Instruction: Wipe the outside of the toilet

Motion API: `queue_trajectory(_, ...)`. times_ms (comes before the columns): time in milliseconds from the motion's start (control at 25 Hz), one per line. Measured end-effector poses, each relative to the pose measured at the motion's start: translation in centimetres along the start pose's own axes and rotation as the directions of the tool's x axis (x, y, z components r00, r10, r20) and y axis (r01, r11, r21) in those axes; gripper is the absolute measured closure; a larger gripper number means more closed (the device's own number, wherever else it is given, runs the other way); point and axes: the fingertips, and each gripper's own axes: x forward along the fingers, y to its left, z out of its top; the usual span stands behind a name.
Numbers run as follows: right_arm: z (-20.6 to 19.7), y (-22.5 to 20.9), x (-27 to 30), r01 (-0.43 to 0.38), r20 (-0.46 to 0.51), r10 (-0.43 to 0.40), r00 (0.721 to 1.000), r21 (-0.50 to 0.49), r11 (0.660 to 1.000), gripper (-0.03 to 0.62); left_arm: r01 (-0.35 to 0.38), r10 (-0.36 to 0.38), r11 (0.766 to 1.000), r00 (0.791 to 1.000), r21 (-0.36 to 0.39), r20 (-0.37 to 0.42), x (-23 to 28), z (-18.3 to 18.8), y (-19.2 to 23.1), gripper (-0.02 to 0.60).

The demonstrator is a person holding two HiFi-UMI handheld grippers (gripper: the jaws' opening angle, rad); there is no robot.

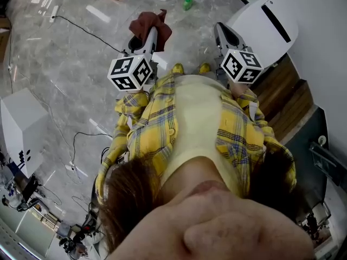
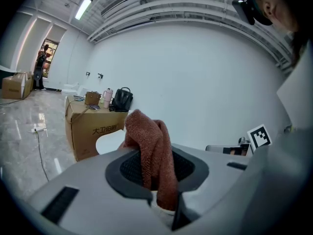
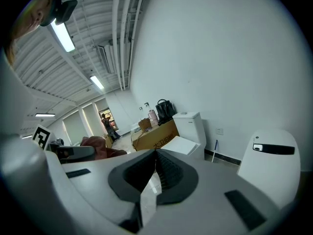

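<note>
- Marble floor (image 1: 65, 64) spreads under us, glossy and crossed by thin cables, with plain white walls around it.
- Nearest to us, the left claw (image 2: 156, 180) pinches a reddish-brown cloth (image 2: 146, 136). The cloth stands up in a loose fold between the jaws and hangs clear of every surface.
- Beside it, the right claw (image 3: 154, 173) carries nothing. Its jaws are drawn together, with only a thin sliver of light showing low between them.
- Just past the right claw stands a white rounded unit (image 3: 274, 160) with a black slot. We cannot tell what it is, and neither claw touches it.
- Farther off, against the wall, is the toilet (image 3: 191, 126), with its cistern behind and its lid lying flat. It is well apart from both claws.
- As for progress, we judge that only the cloth is ready. No claw meets the toilet's outside, so the whole wipe looks left to do. Whether any part is already clean is too far off to tell.
- Next to the toilet is a cardboard box (image 2: 95, 126), closed, so its contents are hidden. A black bag (image 2: 122, 100), a pink bottle (image 2: 107, 98) and a small brown bag (image 2: 92, 98) rest on its top.
- Farthest away, a second carton (image 2: 14, 86) stands near a doorway where a person (image 2: 41, 67) is standing.
</note>
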Motion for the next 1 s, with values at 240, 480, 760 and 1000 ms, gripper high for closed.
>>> queue_trajectory(240,-0.4,2.7,2.5,-0.024,-0.013,0.024,1.000,-0.016,1.000,0.568,-0.013,0.013,1.000,1.000,-0.007,0.006,-1.1,0.3,2.9,0.485)
queue_trajectory(480,-1.4,5.0,4.1,-0.032,-0.048,0.030,0.998,-0.041,0.999,0.568,-0.025,0.024,0.999,0.999,-0.026,-0.020,-1.7,0.0,5.9,0.485)
queue_trajectory(760,-1.4,3.8,5.8,-0.006,-0.083,0.004,0.997,-0.027,1.000,0.568,-0.025,0.023,0.998,0.999,-0.054,-0.049,0.4,-0.3,7.3,0.485)
queue_trajectory(1000,-0.6,1.7,10.8,-0.016,-0.102,0.015,0.995,-0.014,1.000,0.568,-0.056,0.053,0.998,0.996,-0.040,-0.068,3.9,0.9,9.4,0.485)
